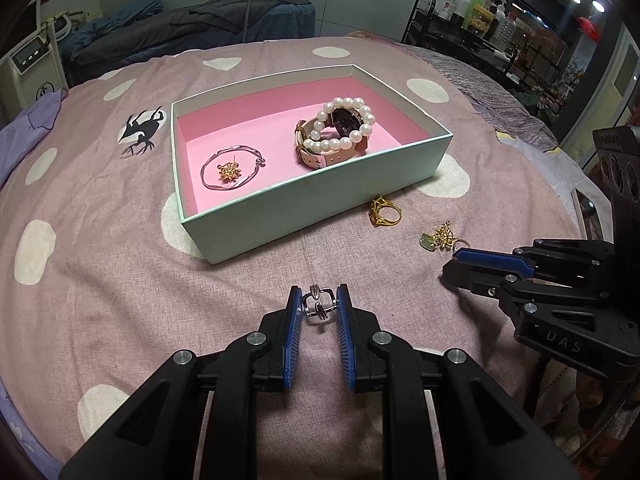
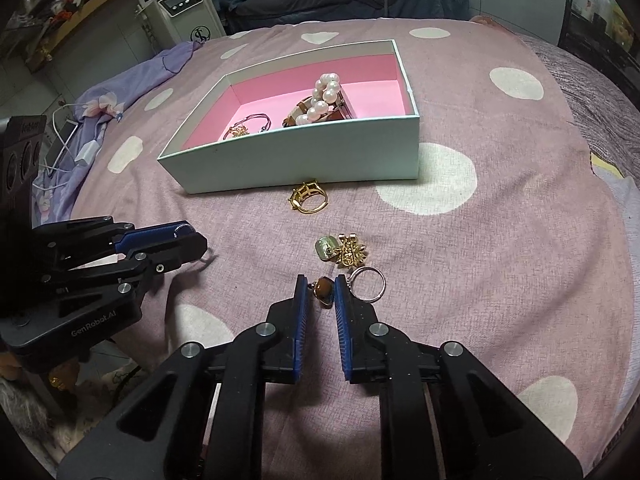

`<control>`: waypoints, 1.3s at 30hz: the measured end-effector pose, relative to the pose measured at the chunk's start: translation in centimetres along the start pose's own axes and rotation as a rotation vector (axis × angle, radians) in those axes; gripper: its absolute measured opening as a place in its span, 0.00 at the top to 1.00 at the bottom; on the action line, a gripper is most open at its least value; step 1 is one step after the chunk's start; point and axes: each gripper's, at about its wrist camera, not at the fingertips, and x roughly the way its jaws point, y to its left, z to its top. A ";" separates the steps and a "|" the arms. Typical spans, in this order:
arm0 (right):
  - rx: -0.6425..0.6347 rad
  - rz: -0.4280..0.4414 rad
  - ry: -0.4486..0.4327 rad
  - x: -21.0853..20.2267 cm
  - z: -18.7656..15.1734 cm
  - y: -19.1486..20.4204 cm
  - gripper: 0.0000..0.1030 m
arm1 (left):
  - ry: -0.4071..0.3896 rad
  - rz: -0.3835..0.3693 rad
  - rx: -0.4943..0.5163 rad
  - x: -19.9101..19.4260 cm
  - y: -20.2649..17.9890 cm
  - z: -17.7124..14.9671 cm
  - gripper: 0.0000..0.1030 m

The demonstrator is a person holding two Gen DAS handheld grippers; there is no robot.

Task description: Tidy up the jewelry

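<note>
A pale green box (image 1: 280, 216) with a pink floor sits on the pink dotted cloth; it shows in the right wrist view too (image 2: 280, 168). Inside lie a pearl bracelet (image 1: 344, 124), a watch, a silver bangle (image 1: 232, 170) and a gold flower earring (image 1: 229, 171). My left gripper (image 1: 319, 306) is shut on a silver ring (image 1: 319, 305) low over the cloth. My right gripper (image 2: 321, 294) is shut on an amber stone ring (image 2: 324, 290). A gold ring (image 2: 308, 198), a green-and-gold charm (image 2: 342, 252) and a silver ring (image 2: 368, 283) lie on the cloth.
The right gripper (image 1: 492, 264) shows at the right of the left wrist view, beside the charm (image 1: 438, 236) and gold ring (image 1: 384, 211). The left gripper (image 2: 168, 244) shows at the left of the right wrist view. A shelf with bottles (image 1: 472, 4) stands behind.
</note>
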 end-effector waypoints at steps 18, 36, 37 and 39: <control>-0.051 -0.004 -0.137 -0.9 9.7 1.2 0.86 | -0.089 0.079 0.013 -0.4 2.2 8.1 0.83; -0.097 -0.083 -0.119 1.2 10.1 0.8 0.81 | -0.056 0.126 0.042 1.7 2.4 8.4 0.64; -0.102 -0.090 -0.126 1.0 10.1 0.8 0.77 | -0.061 0.133 0.045 1.6 2.3 8.4 0.60; -0.104 -0.102 -0.142 0.7 10.1 0.8 0.64 | -0.073 0.149 0.049 1.3 2.3 8.3 0.49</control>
